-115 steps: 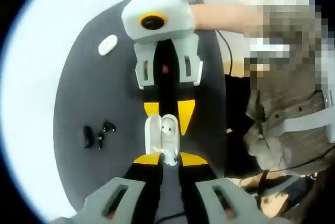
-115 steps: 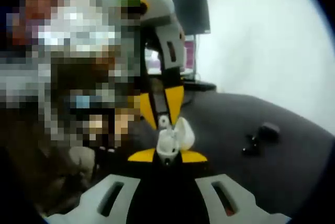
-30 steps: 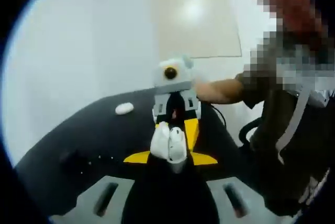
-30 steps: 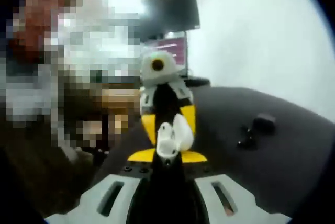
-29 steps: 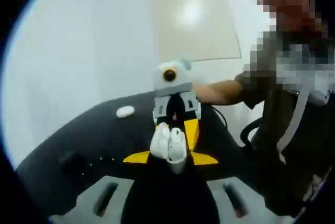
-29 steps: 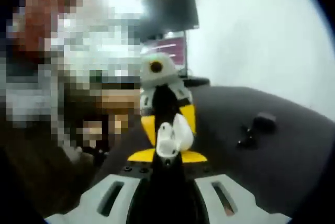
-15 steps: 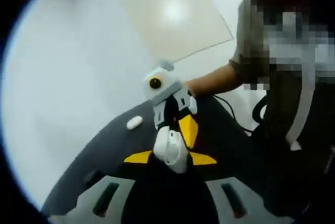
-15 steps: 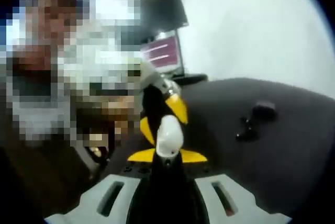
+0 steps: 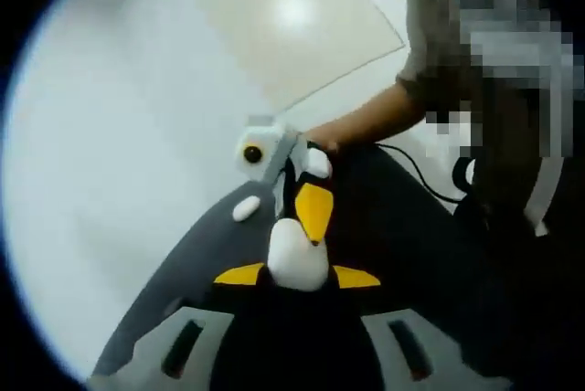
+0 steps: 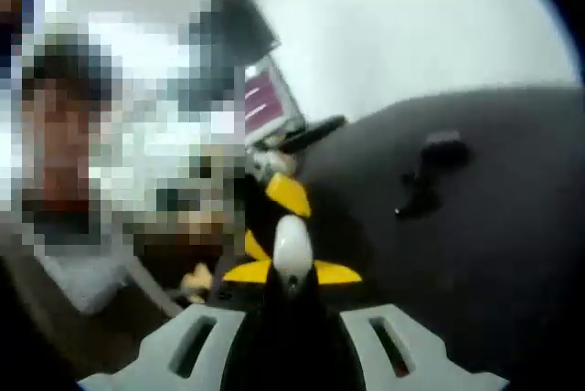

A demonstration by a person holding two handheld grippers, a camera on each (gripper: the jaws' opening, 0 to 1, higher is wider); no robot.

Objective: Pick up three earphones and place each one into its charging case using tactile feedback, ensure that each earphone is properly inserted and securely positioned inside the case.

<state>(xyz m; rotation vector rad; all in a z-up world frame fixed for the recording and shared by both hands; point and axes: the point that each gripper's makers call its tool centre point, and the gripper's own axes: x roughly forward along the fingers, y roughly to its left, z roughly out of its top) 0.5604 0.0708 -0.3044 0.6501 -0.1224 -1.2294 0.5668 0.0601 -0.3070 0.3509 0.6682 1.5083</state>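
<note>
Charging case (image 9: 297,254) lid — open earlier, now closed.

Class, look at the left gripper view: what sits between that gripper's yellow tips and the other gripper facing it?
A white charging case, closed, is held between them in the left gripper view; the other gripper's yellow tip meets it from above.

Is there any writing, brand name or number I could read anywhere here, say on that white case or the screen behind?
None can be read.
White charging case: plain, no marking shows.
Lit screen in the background: pink and pale bands, too blurred to read.
Small white case on the dark table: too small to tell.
</note>
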